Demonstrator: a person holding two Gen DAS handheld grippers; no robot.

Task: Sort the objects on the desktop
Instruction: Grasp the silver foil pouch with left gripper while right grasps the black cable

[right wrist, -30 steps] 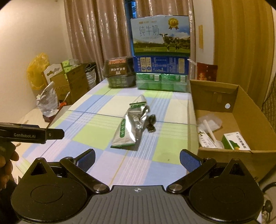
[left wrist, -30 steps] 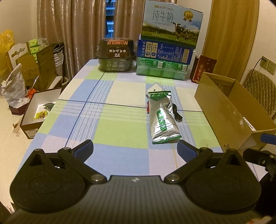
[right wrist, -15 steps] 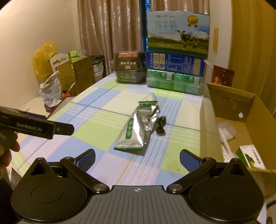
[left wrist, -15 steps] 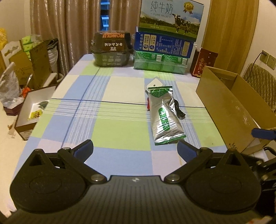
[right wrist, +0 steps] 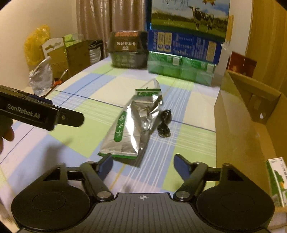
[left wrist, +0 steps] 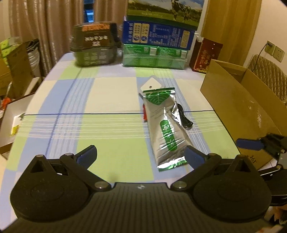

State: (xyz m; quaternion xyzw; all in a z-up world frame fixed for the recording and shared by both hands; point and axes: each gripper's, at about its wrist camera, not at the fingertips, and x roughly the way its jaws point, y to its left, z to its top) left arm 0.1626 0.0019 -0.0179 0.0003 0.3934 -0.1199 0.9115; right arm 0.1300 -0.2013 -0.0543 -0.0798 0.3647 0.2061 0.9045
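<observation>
The left hand-held gripper [left wrist: 140, 155] tilts down over the counter [left wrist: 111, 100], jaws spread wide and empty. Bare checked cloth lies ahead — the silver pouch [right wrist: 129, 129] (black cable [right wrist: 164, 125] beside it) lies mid-counter. The right hand-held gripper [right wrist: 142, 165], jaws just narrowing but parted, nothing between them, hovers just short of the pouch's near end; the cardboard box [right wrist: 251, 114] walls the right edge.

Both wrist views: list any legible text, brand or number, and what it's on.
"GenRobot.AI": side of the left gripper, right wrist view.
"361": partial number on the cardboard box wall, left wrist view.
Dark carton: orange upside-down brand, blurred, unreadable.
Milk carton, blue box, silver pouch, red box, small green box: print too small or blurred.
</observation>
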